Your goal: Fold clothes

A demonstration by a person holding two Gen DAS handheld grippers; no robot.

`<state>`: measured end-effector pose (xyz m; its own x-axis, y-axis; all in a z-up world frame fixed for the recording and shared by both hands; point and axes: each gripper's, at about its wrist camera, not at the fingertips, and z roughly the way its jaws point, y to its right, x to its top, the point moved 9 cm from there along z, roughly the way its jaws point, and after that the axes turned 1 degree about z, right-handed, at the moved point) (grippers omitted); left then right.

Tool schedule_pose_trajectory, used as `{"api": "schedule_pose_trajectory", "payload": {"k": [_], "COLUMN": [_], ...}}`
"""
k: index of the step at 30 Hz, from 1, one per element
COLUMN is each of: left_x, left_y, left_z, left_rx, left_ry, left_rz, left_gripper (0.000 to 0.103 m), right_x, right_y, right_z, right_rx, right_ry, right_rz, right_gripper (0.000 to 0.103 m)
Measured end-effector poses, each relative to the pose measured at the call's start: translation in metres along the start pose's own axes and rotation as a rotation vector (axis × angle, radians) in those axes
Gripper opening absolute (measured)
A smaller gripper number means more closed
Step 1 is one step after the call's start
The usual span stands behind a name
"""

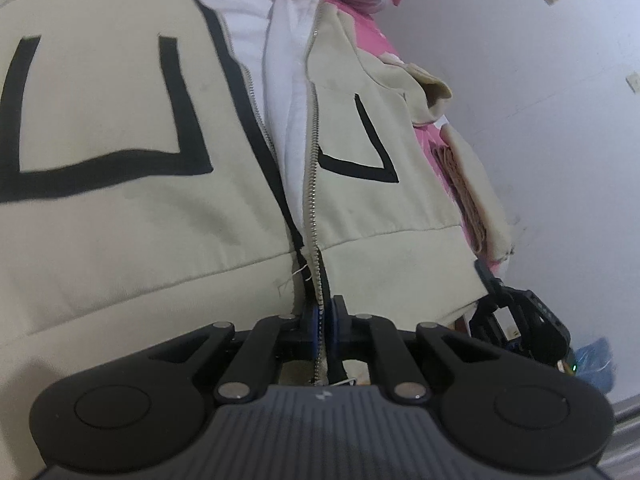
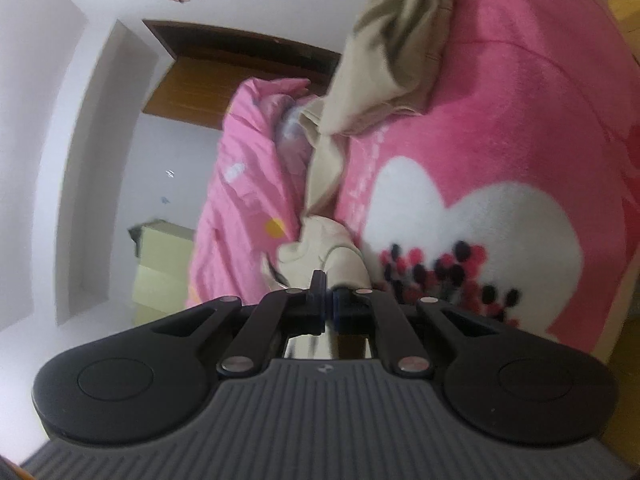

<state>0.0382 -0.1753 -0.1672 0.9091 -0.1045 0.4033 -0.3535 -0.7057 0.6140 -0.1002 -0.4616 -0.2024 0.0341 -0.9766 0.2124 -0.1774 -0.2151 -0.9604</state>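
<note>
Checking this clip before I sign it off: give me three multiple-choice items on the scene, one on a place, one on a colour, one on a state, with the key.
1. Where on the beige jacket does the left claw grip?
A. the hood
B. the bottom of the zipper at the hem
C. a sleeve cuff

2. What colour are the pocket outlines on the jacket?
A. black
B. red
C. green

3. How does the jacket's front stand?
A. zipped to the top
B. buttoned shut
C. unzipped, white lining showing

Key: 1 B, the zipper teeth run down between the shut claw's pads at the hem; 2 A, both angular outlines are black on beige; 3 C, the two zipper rows spread apart above the hem with white lining between them.
</note>
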Motion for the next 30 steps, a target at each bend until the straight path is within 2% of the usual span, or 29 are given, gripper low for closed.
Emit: {"api": "schedule_pose_trajectory", "payload": {"k": [2,3,5,6,9,10,11,12,17,20,22,24,25,26,27,28,30], "left_x": [0.002,0.004,0.007,0.008,0.008,0.008,0.008,0.007,0.005,0.004,0.003,0.001,0.000,-0.001,-0.002,-0.002,-0.002], "left_y": [0.001,0.003,0.006,0.007,0.011,0.011,0.011,0.009,0.004,0.005,0.004,0.003,0.001,-0.001,-0.003,-0.005,-0.008], "left_z": [-0.001,-0.001,-0.002,-0.003,0.001,0.003,0.004,0.004,0.002,0.003,0.003,0.002,0.001,0.001,0.000,-0.001,-0.002], "left_rx": [0.009,0.010,0.011,0.011,0.026,0.035,0.049,0.062,0.052,0.049,0.041,0.023,0.008,-0.006,-0.023,-0.042,-0.069], "left_ry": [-0.001,0.000,0.008,0.013,0.015,0.017,0.022,0.026,0.038,0.053,0.068,0.086,0.098,0.105,0.110,0.114,0.114], "left_rz": [0.019,0.028,0.047,0.058,0.092,0.105,0.116,0.124,0.119,0.138,0.145,0.153,0.157,0.156,0.149,0.142,0.127], "left_gripper": [0.014,0.019,0.029,0.032,0.031,0.029,0.022,0.015,0.013,0.012,0.012,0.012,0.012,0.012,0.012,0.012,0.012], "right_x": [-0.002,-0.003,-0.005,-0.006,-0.007,-0.005,-0.002,0.002,0.020,0.001,-0.016,-0.023,-0.019,-0.014,-0.009,-0.003,0.004], "right_y": [0.006,0.008,0.008,0.007,0.000,-0.004,-0.009,-0.015,-0.065,-0.096,-0.103,-0.093,-0.079,-0.063,-0.054,-0.051,-0.062], "right_z": [-0.001,-0.003,-0.009,-0.014,-0.033,-0.040,-0.046,-0.052,-0.043,0.001,0.036,0.068,0.084,0.098,0.106,0.109,0.112], "right_rx": [-0.030,-0.042,-0.064,-0.071,-0.084,-0.101,-0.122,-0.145,-0.223,-0.201,-0.193,-0.257,-0.322,-0.377,-0.397,-0.383,-0.401], "right_ry": [-0.027,-0.041,-0.061,-0.069,-0.091,-0.087,-0.074,-0.055,0.015,-0.094,-0.186,-0.251,-0.268,-0.281,-0.289,-0.291,-0.276], "right_rz": [-0.006,-0.009,-0.039,-0.059,-0.119,-0.153,-0.195,-0.243,-0.563,-0.744,-0.830,-0.902,-0.938,-0.963,-0.953,-0.906,-0.894], "right_gripper": [0.006,0.009,0.021,0.031,0.042,0.042,0.042,0.041,0.037,0.031,0.021,0.014,0.004,0.000,0.000,0.000,0.000]}}
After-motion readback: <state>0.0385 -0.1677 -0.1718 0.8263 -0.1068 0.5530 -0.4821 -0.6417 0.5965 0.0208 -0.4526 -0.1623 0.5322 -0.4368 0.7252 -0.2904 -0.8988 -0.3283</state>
